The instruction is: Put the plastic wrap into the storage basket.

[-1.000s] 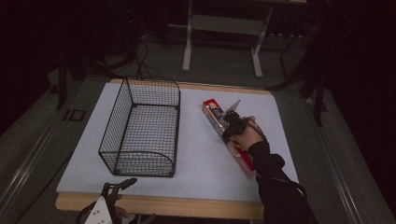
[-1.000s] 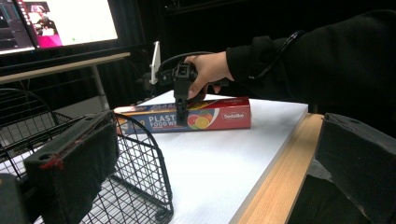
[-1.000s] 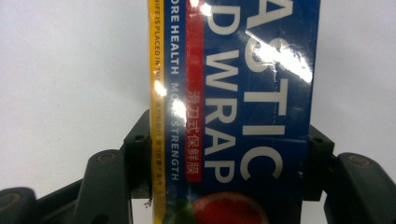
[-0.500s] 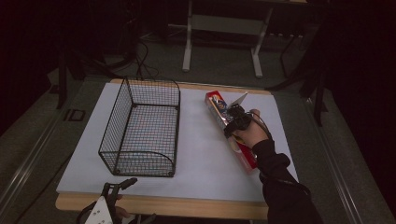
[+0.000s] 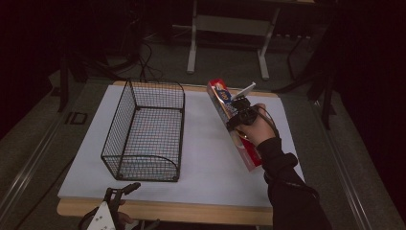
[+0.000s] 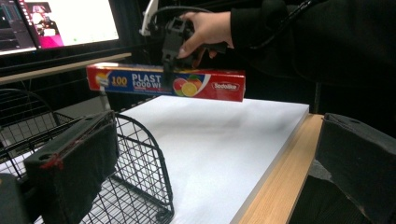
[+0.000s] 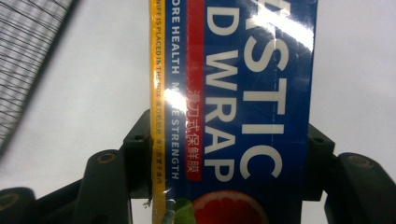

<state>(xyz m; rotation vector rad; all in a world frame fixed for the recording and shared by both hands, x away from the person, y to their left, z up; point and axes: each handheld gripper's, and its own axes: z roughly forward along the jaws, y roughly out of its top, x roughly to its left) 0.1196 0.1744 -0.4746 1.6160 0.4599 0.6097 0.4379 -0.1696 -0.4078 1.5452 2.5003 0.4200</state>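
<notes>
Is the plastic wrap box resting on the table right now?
No, the right gripper holds the plastic wrap box in the air, clear above the white table top.

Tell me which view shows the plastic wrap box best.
The left gripper view: the whole plastic wrap box appears side-on, lifted off the white table, pinched by the right gripper. The high view shows its full length but small and dim. The right gripper view shows a close-up of its label.
</notes>
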